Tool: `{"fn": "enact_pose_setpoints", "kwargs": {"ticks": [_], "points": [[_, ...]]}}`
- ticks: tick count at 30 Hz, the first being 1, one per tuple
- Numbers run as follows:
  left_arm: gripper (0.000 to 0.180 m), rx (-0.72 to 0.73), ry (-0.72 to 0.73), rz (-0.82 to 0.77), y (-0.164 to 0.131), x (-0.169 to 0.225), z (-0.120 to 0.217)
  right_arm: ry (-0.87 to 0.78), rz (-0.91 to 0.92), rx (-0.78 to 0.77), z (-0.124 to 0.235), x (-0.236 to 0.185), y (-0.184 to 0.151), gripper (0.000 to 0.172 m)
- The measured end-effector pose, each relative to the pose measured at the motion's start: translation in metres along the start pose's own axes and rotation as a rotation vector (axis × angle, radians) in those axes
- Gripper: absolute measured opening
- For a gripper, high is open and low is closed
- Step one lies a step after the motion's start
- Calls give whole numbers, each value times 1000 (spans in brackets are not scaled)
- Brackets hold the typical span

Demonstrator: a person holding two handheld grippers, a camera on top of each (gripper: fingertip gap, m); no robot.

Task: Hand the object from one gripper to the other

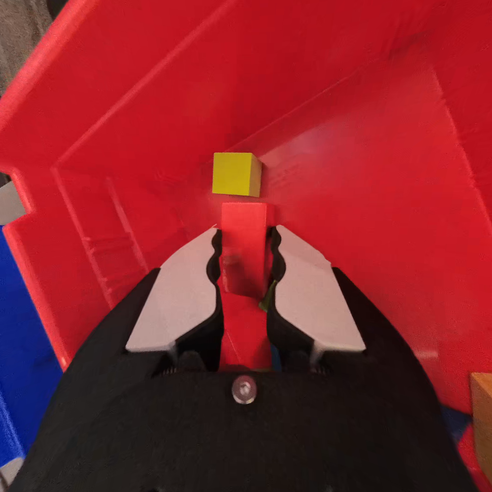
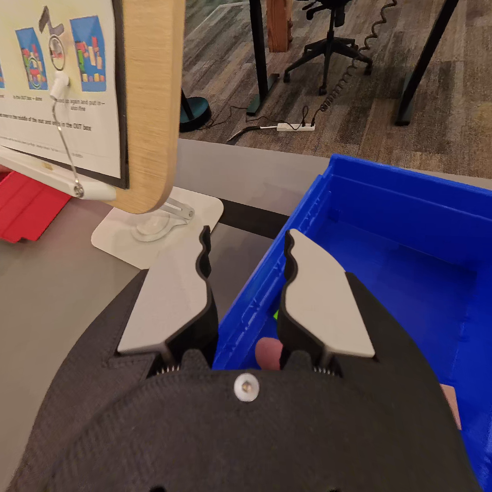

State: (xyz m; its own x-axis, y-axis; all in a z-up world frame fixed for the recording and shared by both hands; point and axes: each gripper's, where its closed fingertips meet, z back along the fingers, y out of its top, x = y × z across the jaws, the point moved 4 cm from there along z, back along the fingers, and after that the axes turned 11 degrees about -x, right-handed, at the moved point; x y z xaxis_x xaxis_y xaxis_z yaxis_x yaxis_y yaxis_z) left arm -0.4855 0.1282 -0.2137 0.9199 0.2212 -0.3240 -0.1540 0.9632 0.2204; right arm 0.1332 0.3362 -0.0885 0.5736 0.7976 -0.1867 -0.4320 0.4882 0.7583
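Between the fingers of the left hand-held gripper (image 1: 245,234): a red block (image 1: 243,245), clamped, the dark wavy pad on the left touching its side, the right pad close against it though the shaded edge there blurs the contact. Near end of the block lost behind the fingers and the black body; colour nearly merging with the red bin (image 1: 346,133) all around, so edges hard to trace. Just ahead of the fingertips, beyond the block's far end, a yellow cube (image 1: 234,174) against the bin's inner wall. Beside the right finger, low down, a sliver of something green (image 1: 266,300), too small to identify. Far right and low, an orange-brown block (image 1: 482,415), cut off by the frame. To the left, a blue bin's wall (image 1: 24,319), only partly visible.

In the right wrist view, the right hand-held gripper (image 2: 247,239) spread apart, nothing between the pads, hanging over the near rim of a blue bin (image 2: 399,213). Down between the finger bases, a rounded mauve shape (image 2: 269,352) and a green speck (image 2: 275,315), mostly hidden. Ahead and left on the grey worktop (image 2: 53,292), a wooden board on a white stand (image 2: 151,106) bearing a printed sheet, with a red bin's corner (image 2: 26,213) behind it, cropped.
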Motion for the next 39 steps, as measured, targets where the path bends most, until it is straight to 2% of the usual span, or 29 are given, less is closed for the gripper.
{"fn": "enact_pose_setpoints", "kwargs": {"ticks": [4, 10, 12, 15, 17, 20, 24, 27, 30, 32, 35, 39], "points": [[35, 122, -120, 21, 6, 4, 23, 45, 51, 53, 11, -18, 12, 49], [35, 458, -331, 27, 14, 1, 87, 131, 157, 157, 36, -53, 32, 48], [35, 582, -409, 37, 16, -1, 114, 192, 211, 220, 48, -74, 41, 50], [35, 833, -515, -66, 15, 11, 179, 323, 329, 333, 68, -123, 55, 53], [34, 1042, -588, -206, 10, 35, 235, 408, 416, 389, 74, -162, 61, 60], [34, 1225, -729, -354, 1, 86, 305, 493, 526, 396, 65, -217, 59, 69], [34, 1378, -945, -565, -20, 180, 369, 491, 557, 364, 34, -258, 53, 74], [35, 1401, -1097, -605, -29, 236, 386, 506, 528, 363, 24, -268, 51, 71], [34, 1425, -1200, -592, -34, 261, 391, 524, 604, 330, 20, -279, 43, 62], [34, 1435, -1249, -602, -38, 267, 394, 571, 616, 333, 22, -284, 40, 58], [34, 1464, -1243, -598, -40, 266, 396, 692, 606, 333, 27, -291, 37, 51], [34, 1478, -1258, -574, -40, 264, 398, 787, 535, 350, 35, -294, 41, 54]]}}
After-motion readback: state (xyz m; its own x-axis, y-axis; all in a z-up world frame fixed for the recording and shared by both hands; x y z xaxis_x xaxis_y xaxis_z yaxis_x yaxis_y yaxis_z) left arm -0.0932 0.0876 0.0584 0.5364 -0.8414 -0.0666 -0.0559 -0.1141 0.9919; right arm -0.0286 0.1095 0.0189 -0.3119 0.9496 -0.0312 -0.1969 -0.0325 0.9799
